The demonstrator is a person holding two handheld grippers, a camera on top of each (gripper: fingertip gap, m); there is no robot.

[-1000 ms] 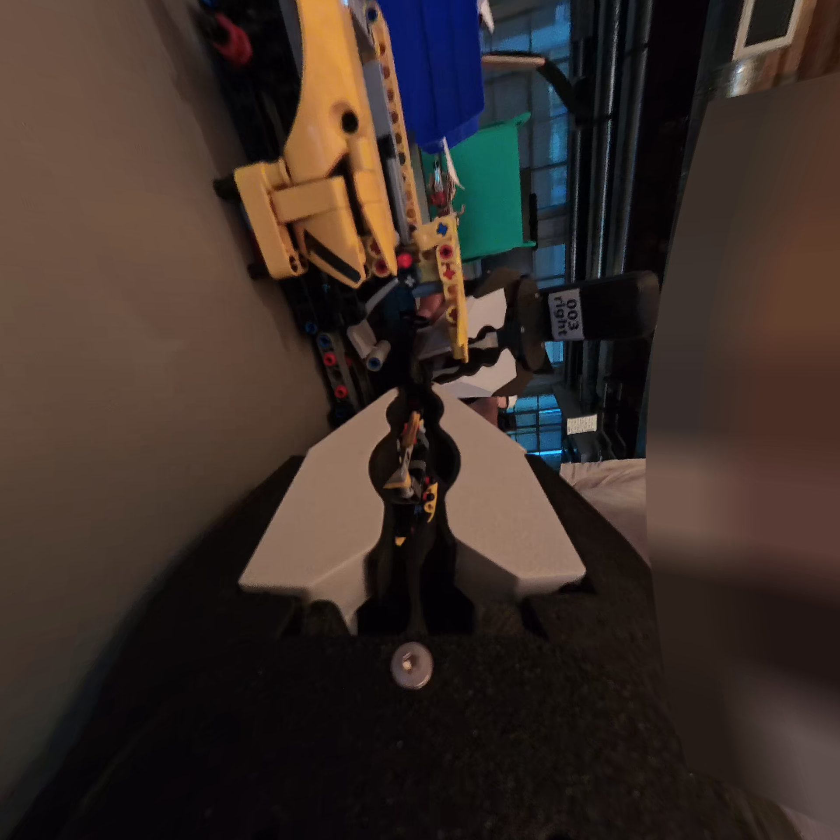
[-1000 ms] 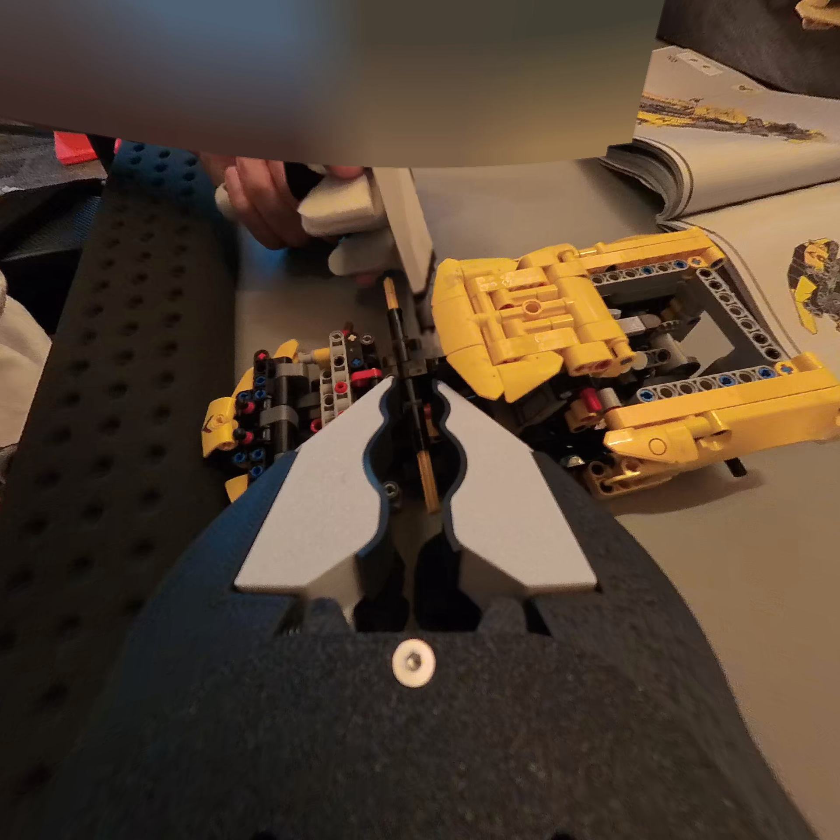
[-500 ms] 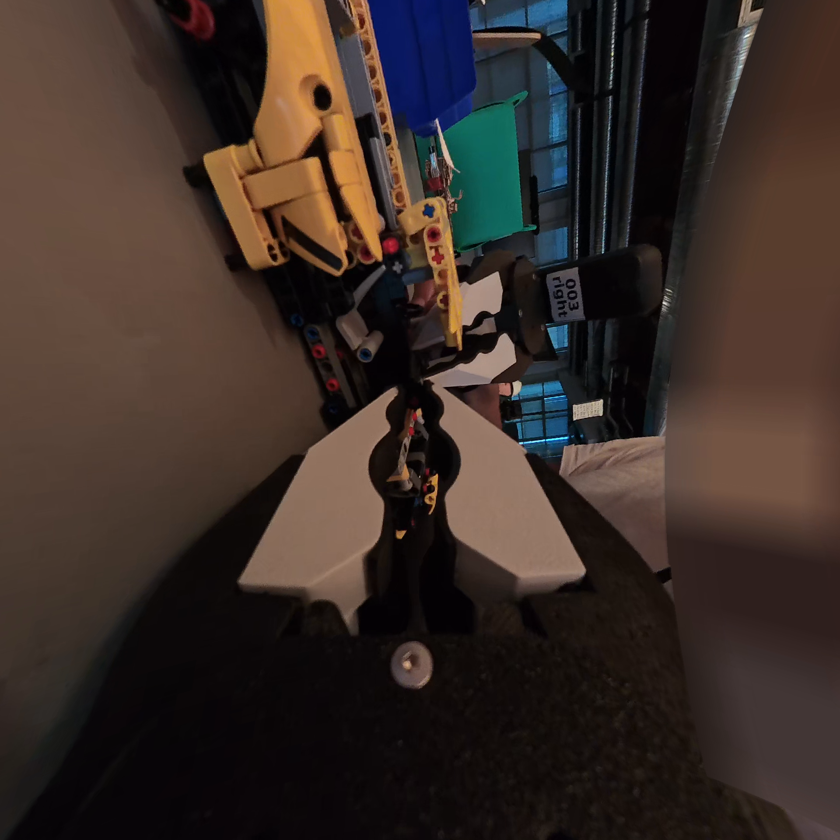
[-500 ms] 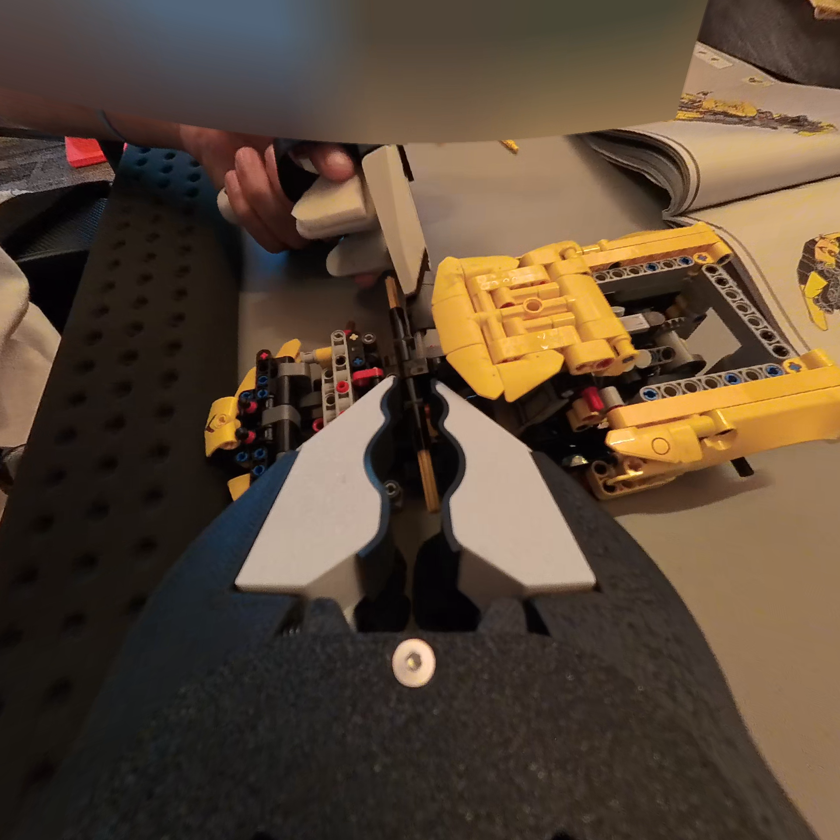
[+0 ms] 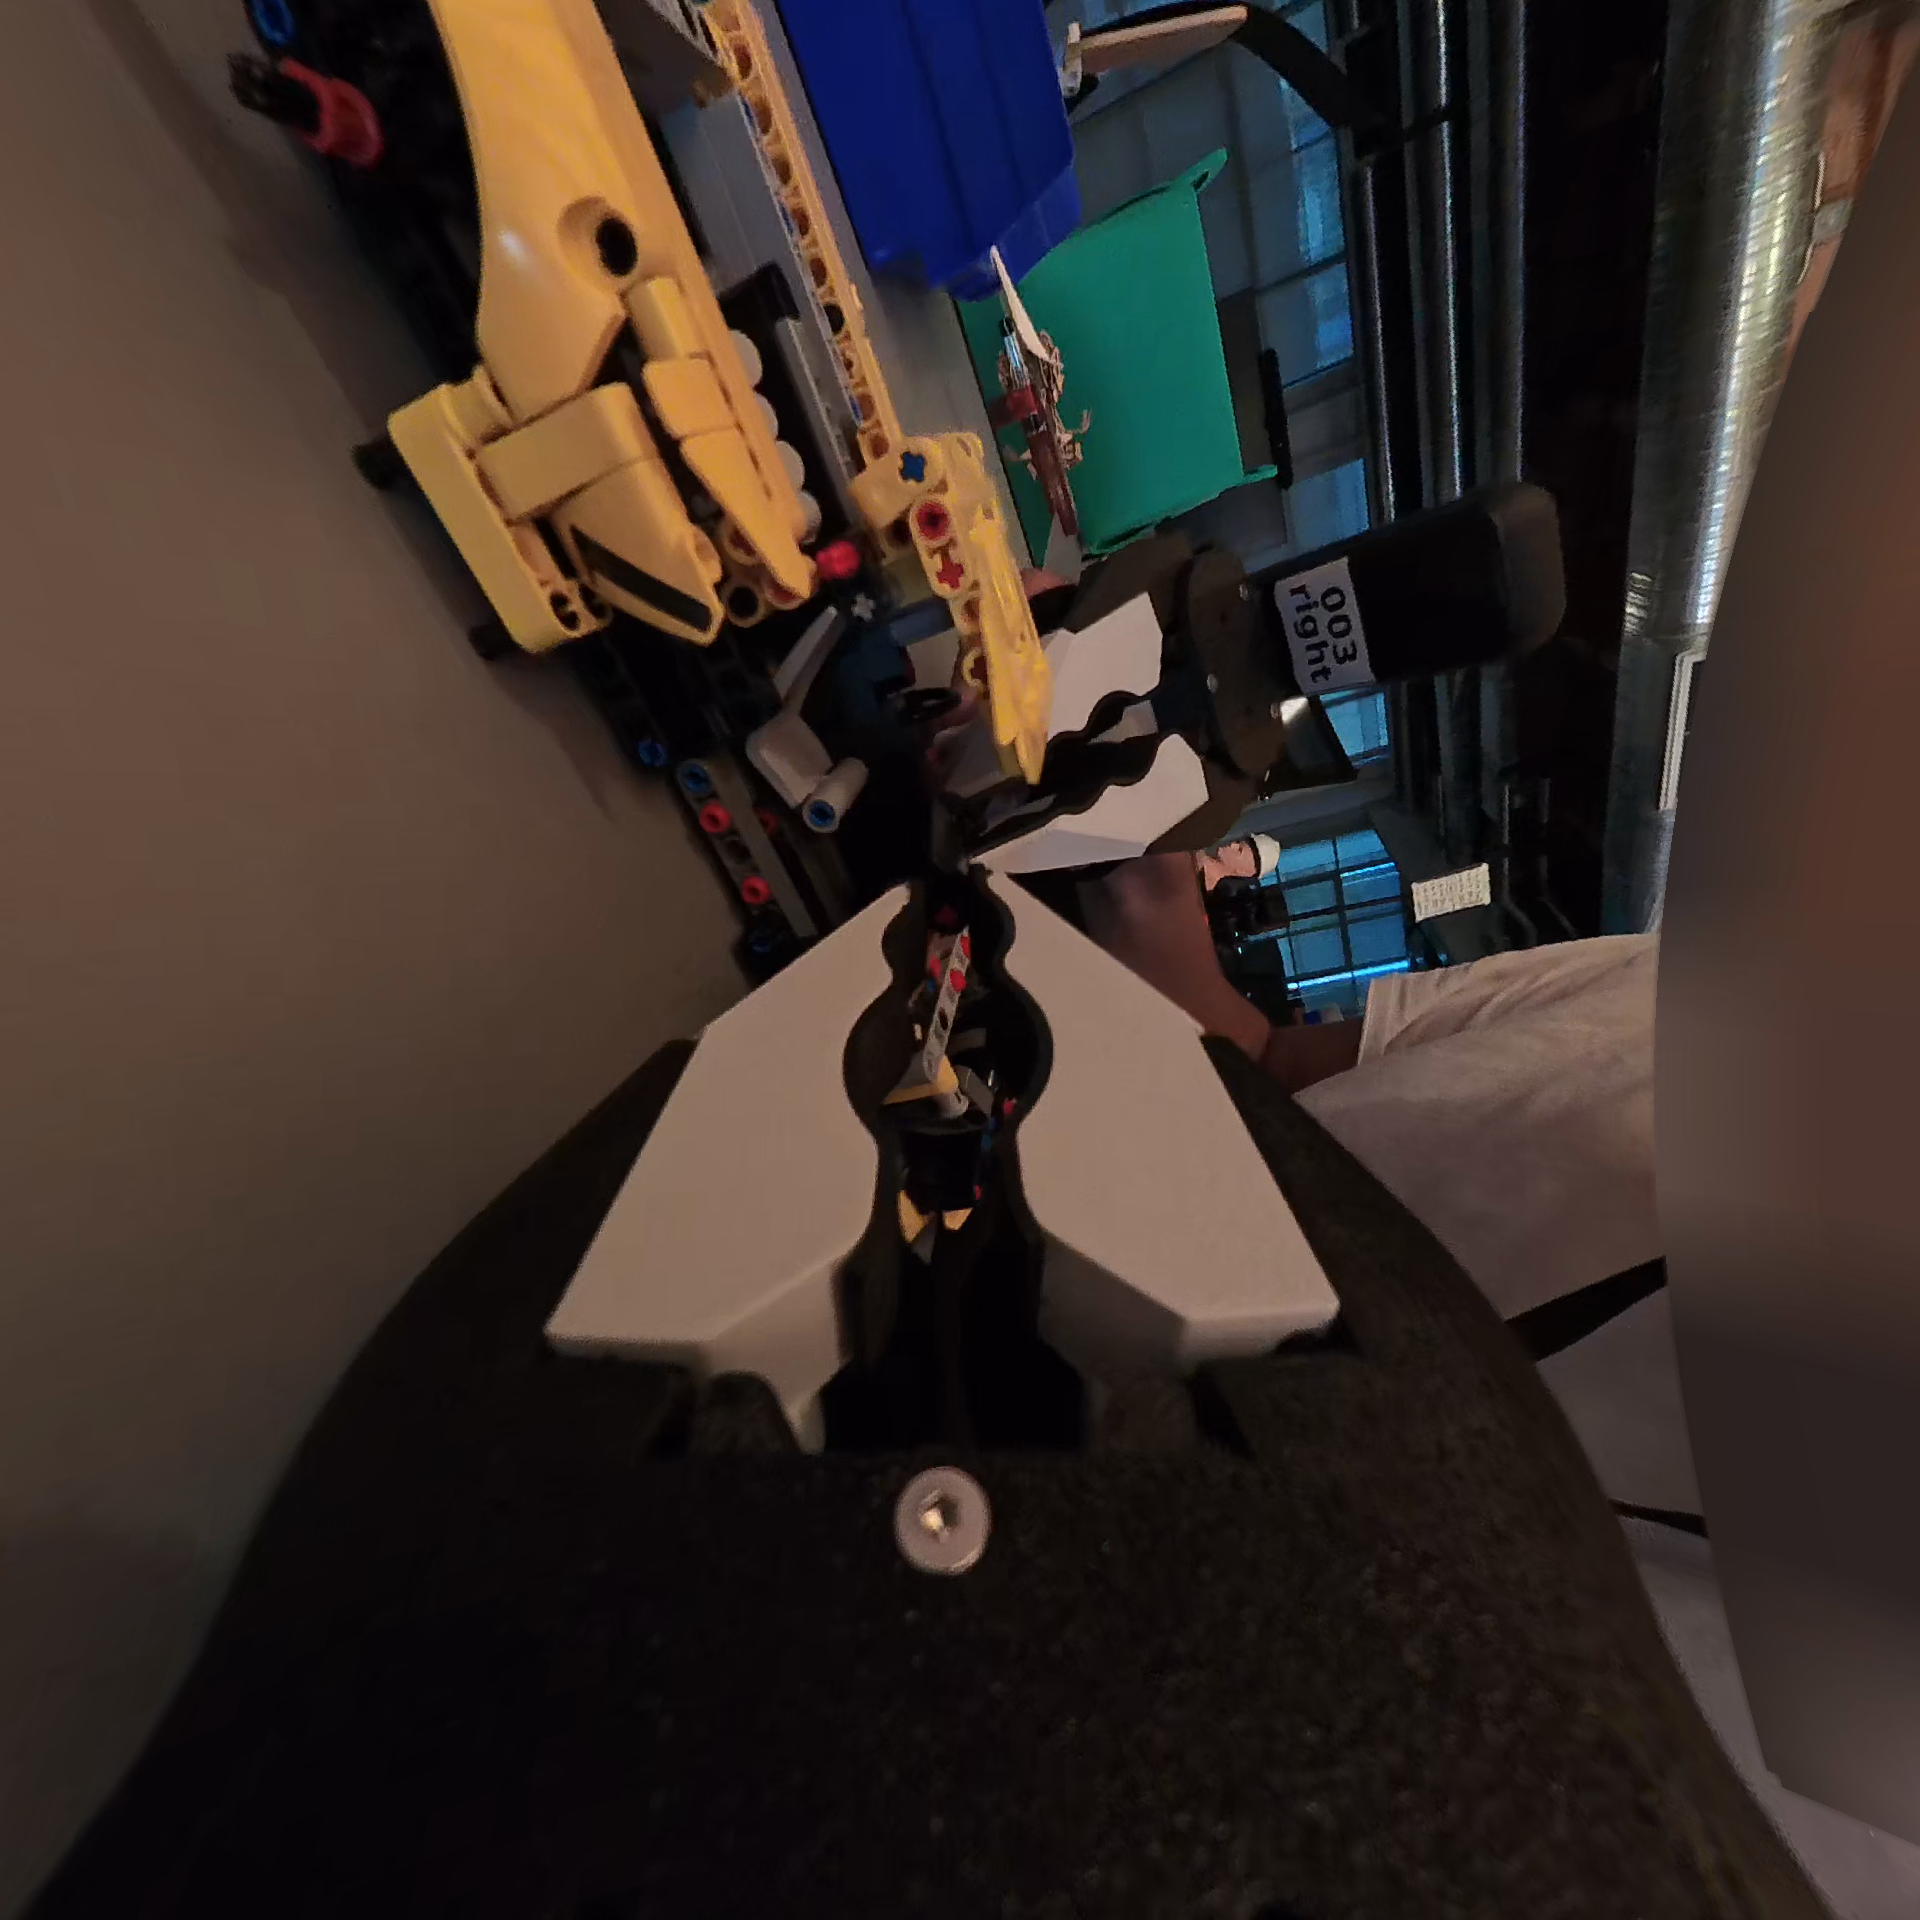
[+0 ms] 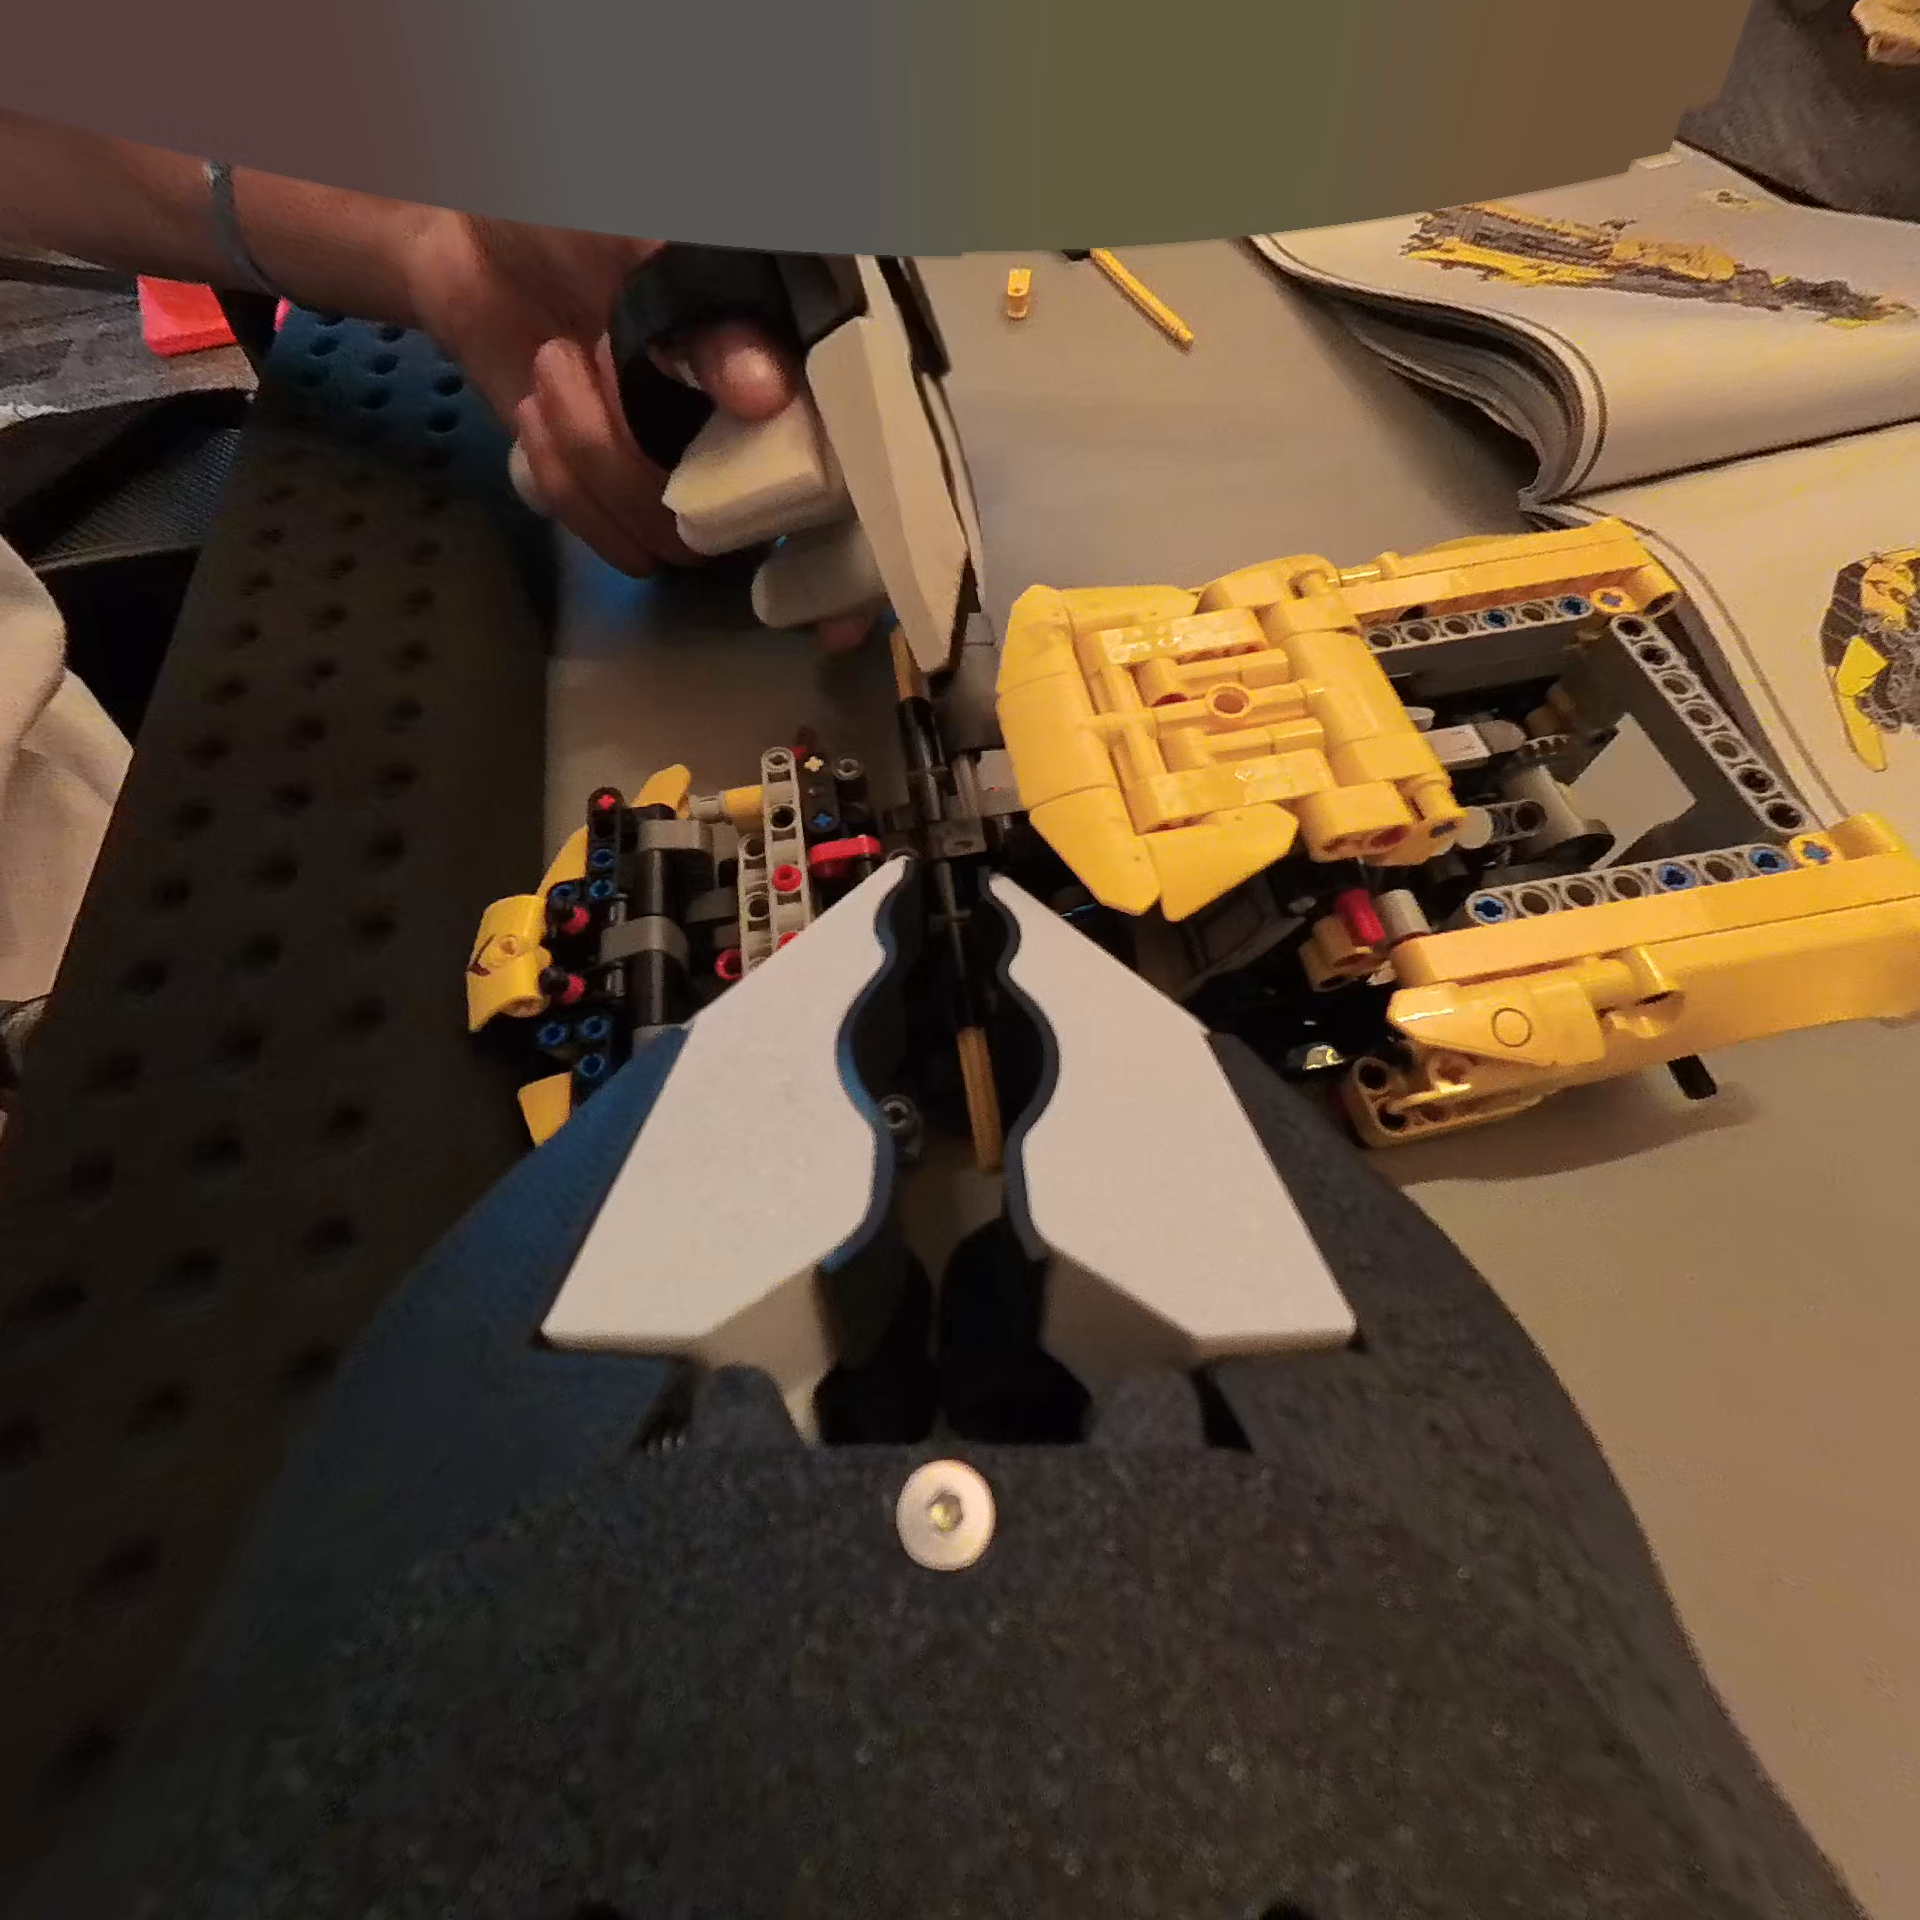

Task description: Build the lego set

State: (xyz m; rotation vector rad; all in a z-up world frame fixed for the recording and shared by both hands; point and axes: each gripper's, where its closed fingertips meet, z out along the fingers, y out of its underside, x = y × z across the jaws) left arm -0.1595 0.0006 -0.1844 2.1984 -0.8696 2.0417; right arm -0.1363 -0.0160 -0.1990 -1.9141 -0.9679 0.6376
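Note:
A yellow and black Lego Technic vehicle [image 6: 1226,748] lies on the grey table [image 6: 1558,1351], with a smaller black, grey and yellow section [image 6: 665,894] at its left end. A long thin axle [image 6: 977,1081], black with a tan end, runs across the joint between them. My right gripper [image 6: 945,883] is shut on this axle near its middle. My left gripper [image 6: 935,644] comes from the far side and is shut on the axle's far end. In the left wrist view the left gripper [image 5: 956,883] is shut just before the model [image 5: 582,416], tip to tip with the right gripper [image 5: 997,821].
An open instruction booklet [image 6: 1662,343] lies at the back right. A black perforated board [image 6: 260,831] runs along the left. Two loose yellow pieces [image 6: 1018,296] lie behind. A person's hand [image 6: 582,416] holds the left gripper. A blue bin [image 5: 935,135] and a green bin [image 5: 1132,364] stand beyond. One gripper's finger ends stand about 4 centimeters off the other's.
Both grippers stay shut on the axle. The left gripper and its hand have shifted slightly nearer in the right view, and the model sits a little differently in the left view.

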